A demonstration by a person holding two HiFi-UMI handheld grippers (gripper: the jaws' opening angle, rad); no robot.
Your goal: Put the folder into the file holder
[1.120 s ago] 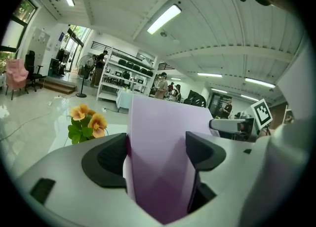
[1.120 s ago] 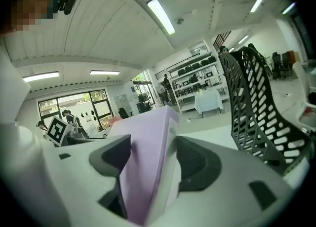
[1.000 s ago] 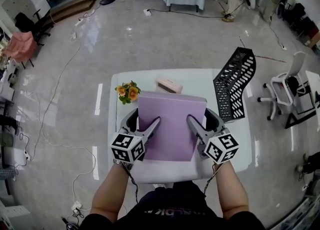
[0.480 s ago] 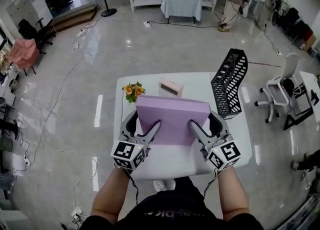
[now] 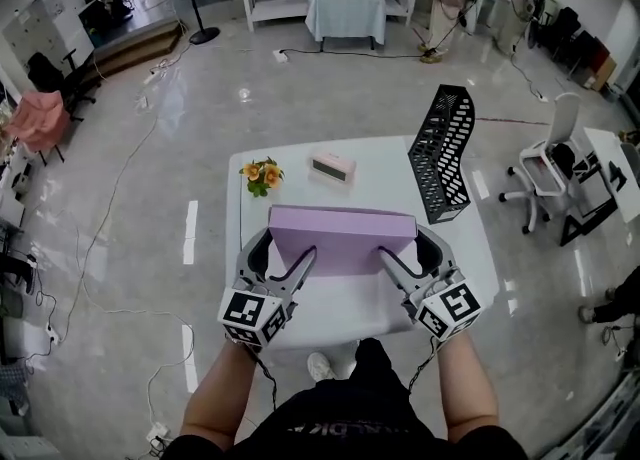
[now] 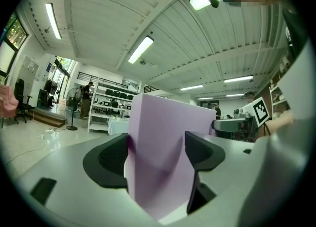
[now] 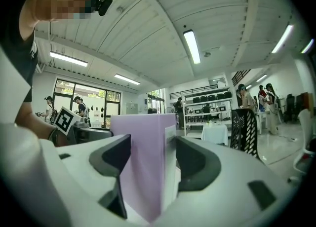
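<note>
Folder: lilac (image 5: 342, 236), lifted clear of the surface, nearly upright, held over the near half between both grippers.
Left gripper: (image 5: 300, 266) clenched on the folder's lower left part, one jaw against each face.
Right gripper: (image 5: 392, 266) clenched on the folder's lower right part, likewise pressing both faces.
File holder: black mesh (image 5: 440, 153), upright at the far right of the surface, apart from the folder.
Surface: white table (image 5: 385, 170) on a glossy grey floor.
Flowers: small orange bunch (image 5: 259, 175) at the far left of the surface.
Pink box: small (image 5: 330, 168), near the flowers on their right, beyond the folder.
Office chair: white (image 5: 545, 163), on the floor to the right of the surface.
</note>
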